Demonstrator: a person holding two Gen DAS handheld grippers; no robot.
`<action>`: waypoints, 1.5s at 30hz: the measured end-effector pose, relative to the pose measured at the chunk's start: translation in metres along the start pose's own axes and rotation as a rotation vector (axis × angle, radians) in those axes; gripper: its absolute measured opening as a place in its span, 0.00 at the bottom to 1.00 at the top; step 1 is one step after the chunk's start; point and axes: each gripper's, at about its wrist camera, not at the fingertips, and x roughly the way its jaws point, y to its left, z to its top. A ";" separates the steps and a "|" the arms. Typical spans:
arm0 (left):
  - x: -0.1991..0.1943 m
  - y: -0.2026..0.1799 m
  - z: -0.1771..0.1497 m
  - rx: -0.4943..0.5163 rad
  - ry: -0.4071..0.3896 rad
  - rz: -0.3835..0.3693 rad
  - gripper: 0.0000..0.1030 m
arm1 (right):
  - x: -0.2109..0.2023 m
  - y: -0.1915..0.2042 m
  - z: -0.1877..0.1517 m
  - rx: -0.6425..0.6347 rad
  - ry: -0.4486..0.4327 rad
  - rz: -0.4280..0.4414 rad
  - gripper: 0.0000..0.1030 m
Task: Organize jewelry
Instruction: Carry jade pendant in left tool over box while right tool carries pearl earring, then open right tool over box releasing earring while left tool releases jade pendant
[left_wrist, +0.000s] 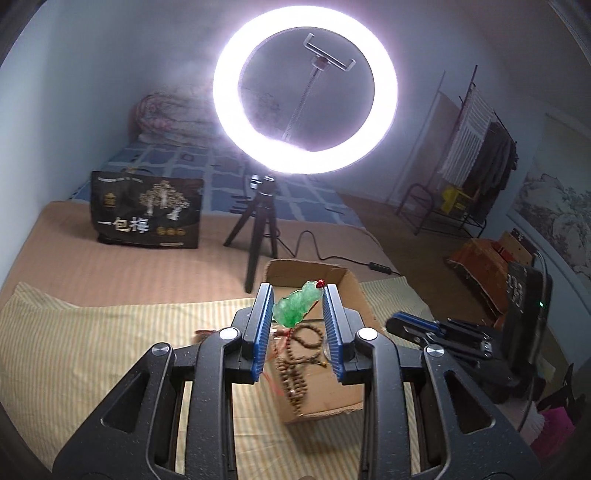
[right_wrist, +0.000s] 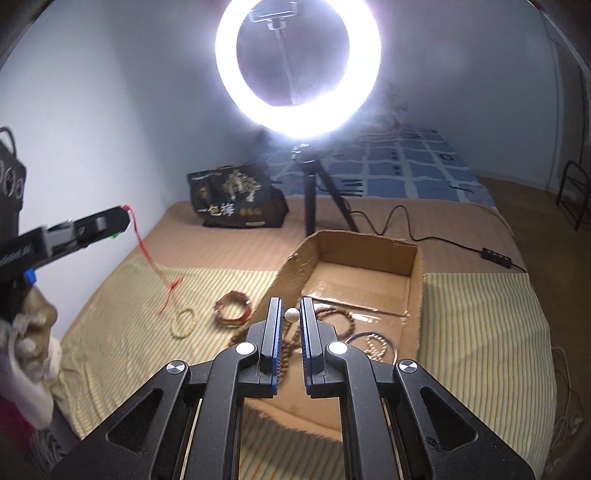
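My left gripper (left_wrist: 297, 291) is shut on a carved green jade pendant (left_wrist: 295, 306) with a small red bead on top, held above the open cardboard box (left_wrist: 325, 398). From the right wrist view, the pendant's red cord (right_wrist: 147, 258) hangs from the left gripper (right_wrist: 110, 225) down towards the striped cloth. My right gripper (right_wrist: 290, 306) is shut on a small white bead (right_wrist: 290, 315) over the cardboard box (right_wrist: 369, 254). Brown bead strings (left_wrist: 295, 354) lie in the box. An amber bangle (right_wrist: 232, 308) and a thin gold bracelet (right_wrist: 183, 323) rest on the cloth left of the box.
A lit ring light on a black tripod (right_wrist: 317, 199) stands behind the box, its cable (right_wrist: 443, 240) trailing right. A black printed bag (right_wrist: 236, 201) sits at the back left. A striped yellow cloth (right_wrist: 480, 332) covers the bed. A dark ring and a pale chain (right_wrist: 376, 343) lie in the box.
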 end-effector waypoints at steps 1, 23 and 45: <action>0.002 -0.002 0.000 0.001 0.002 -0.004 0.26 | 0.002 -0.001 0.002 0.004 0.000 -0.004 0.07; 0.101 -0.046 -0.030 0.073 0.160 -0.007 0.26 | 0.060 -0.068 0.017 0.083 0.077 -0.087 0.08; 0.086 -0.043 -0.037 0.103 0.188 0.042 0.46 | 0.038 -0.085 0.022 0.177 0.030 -0.136 0.64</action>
